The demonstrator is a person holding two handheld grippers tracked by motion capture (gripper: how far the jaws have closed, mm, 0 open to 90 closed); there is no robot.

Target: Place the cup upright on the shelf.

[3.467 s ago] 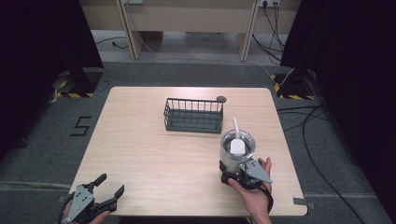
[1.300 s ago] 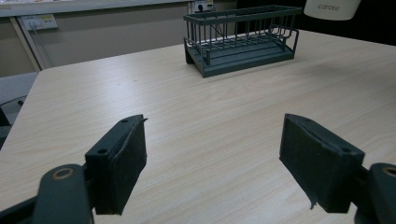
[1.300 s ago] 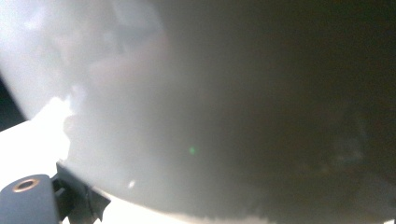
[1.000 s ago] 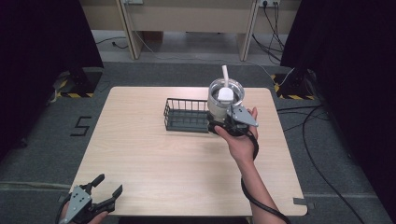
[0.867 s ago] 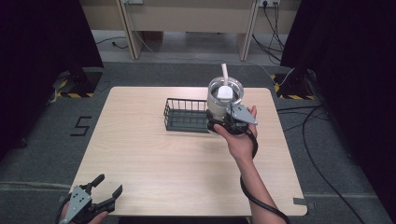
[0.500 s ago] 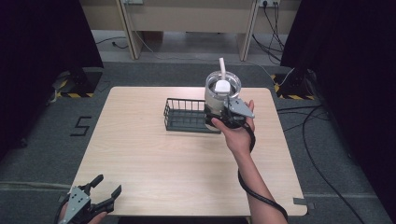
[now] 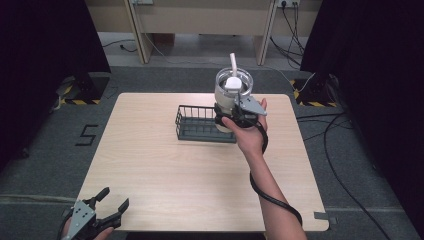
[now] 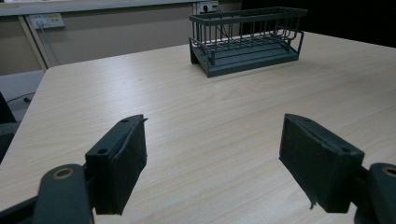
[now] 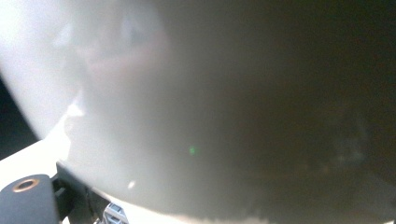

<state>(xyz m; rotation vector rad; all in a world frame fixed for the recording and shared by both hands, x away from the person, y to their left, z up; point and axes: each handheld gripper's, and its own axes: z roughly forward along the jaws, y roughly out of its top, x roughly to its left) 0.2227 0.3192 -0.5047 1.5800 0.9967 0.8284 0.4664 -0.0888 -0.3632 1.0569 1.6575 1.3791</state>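
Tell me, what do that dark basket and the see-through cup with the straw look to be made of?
The basket looks like thin metal wire with a matte dark grey coating: slim welded-looking bars, no shine. The cup, held in the right gripper, seems clear plastic or glass; its wall is see-through with glints. The straw looks like white plastic.

Black "5" (image 7: 88,135) marked on the grey floor (left of the table), nothing else readable
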